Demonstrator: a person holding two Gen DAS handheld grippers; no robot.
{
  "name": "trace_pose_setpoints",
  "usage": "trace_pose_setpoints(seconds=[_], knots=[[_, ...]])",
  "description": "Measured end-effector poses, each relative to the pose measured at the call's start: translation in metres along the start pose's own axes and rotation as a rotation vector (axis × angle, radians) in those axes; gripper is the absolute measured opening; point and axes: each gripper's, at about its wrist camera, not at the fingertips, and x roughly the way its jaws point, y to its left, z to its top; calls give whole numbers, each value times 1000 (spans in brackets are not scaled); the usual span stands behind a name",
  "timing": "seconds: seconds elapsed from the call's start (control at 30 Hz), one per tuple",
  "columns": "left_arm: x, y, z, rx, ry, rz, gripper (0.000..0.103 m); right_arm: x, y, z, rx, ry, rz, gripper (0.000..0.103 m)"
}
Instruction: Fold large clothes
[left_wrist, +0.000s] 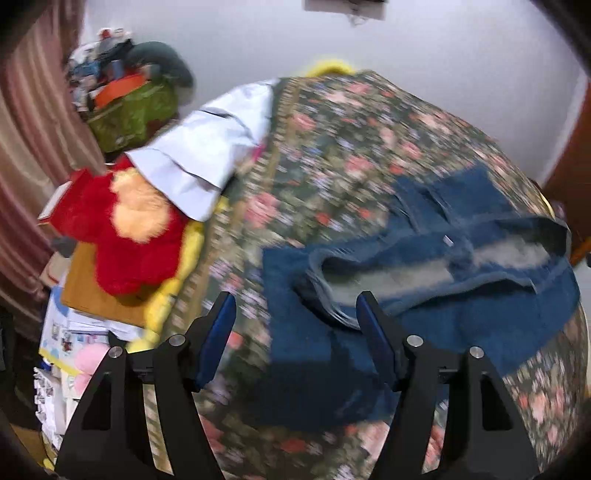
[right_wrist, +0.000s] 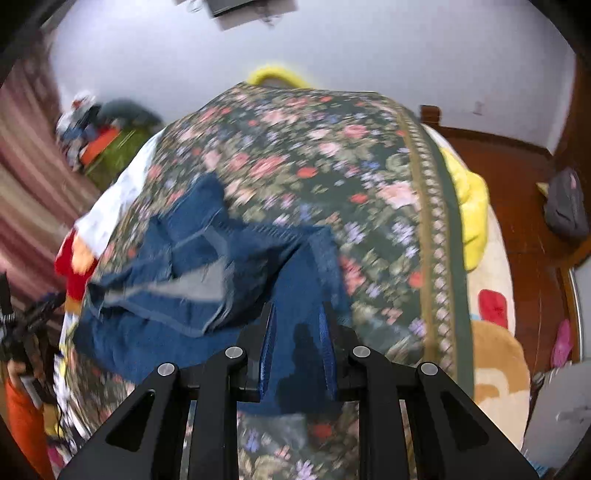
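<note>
A pair of blue denim jeans (left_wrist: 424, 295) lies crumpled on a floral bedspread (left_wrist: 332, 147), its waist open and the pale inside showing. My left gripper (left_wrist: 295, 310) is open, hovering over the near edge of the jeans, nothing between its blue pads. In the right wrist view the jeans (right_wrist: 207, 280) lie left of centre on the bedspread (right_wrist: 332, 166). My right gripper (right_wrist: 297, 317) is open with a narrower gap, above the near part of the denim; I cannot tell if it touches the cloth. Both views are blurred.
A white garment (left_wrist: 207, 155) and a red and orange plush toy (left_wrist: 122, 229) lie at the bed's left edge, above boxes. A cluttered green bag (left_wrist: 129, 110) stands by the curtain. Yellow bedding (right_wrist: 469, 206), a wooden floor and a dark bag (right_wrist: 565, 206) are at the right.
</note>
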Motion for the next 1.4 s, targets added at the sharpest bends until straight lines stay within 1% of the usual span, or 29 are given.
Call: trace_pose_setpoints(seconds=[0.07,0.13,0.23,0.3,0.37,0.4,0.47,0.57,0.6,0.67,0.7,0.73,0.8,0.87,0.93,1.0,1.13,1.17,1.23,1.33,1.4], knots=[[7,-16,-12,34,23,-8,68,6,17,-13,-55,18,15,19],[20,-37,-26,97,53,5,68,16,33,-22,-106,38,17,19],[40,-62,-37,172,84,29,68,35,54,-34,-181,61,9,19],[51,-71,-39,181,84,43,68,49,65,-39,-225,74,-9,19],[63,-74,-34,182,83,52,68,62,75,-42,-276,51,-44,19],[71,-74,-28,184,84,71,68,68,79,-41,-301,43,-57,19],[84,-69,-18,171,86,105,68,83,85,-33,-341,42,-84,19],[103,-48,2,113,96,125,68,100,85,-9,-327,40,-112,19],[109,-37,12,73,95,129,70,104,85,-1,-322,36,-124,19],[118,-22,26,17,100,99,72,111,85,20,-306,5,-149,19],[122,-17,31,-3,106,81,76,113,83,28,-290,-11,-144,19],[128,-12,37,-25,117,59,77,116,81,37,-268,-19,-139,19],[138,-10,43,-32,133,42,78,128,77,51,-237,-10,-160,19],[144,-11,45,-34,147,45,78,145,71,59,-208,21,-172,19],[143,-10,47,-59,154,33,78,149,69,59,-196,22,-172,19],[135,-5,49,-87,146,9,78,141,70,56,-187,4,-172,19],[91,10,56,-100,47,-26,78,118,76,49,-188,0,-135,19],[78,15,58,-103,18,-17,78,112,78,47,-195,-4,-128,19],[61,22,62,-104,-2,-5,78,98,87,43,-221,-23,-120,19],[47,24,58,-74,4,18,78,79,107,35,-267,-49,-92,19],[39,20,50,-29,-11,54,78,71,121,26,-292,-55,-63,19]])
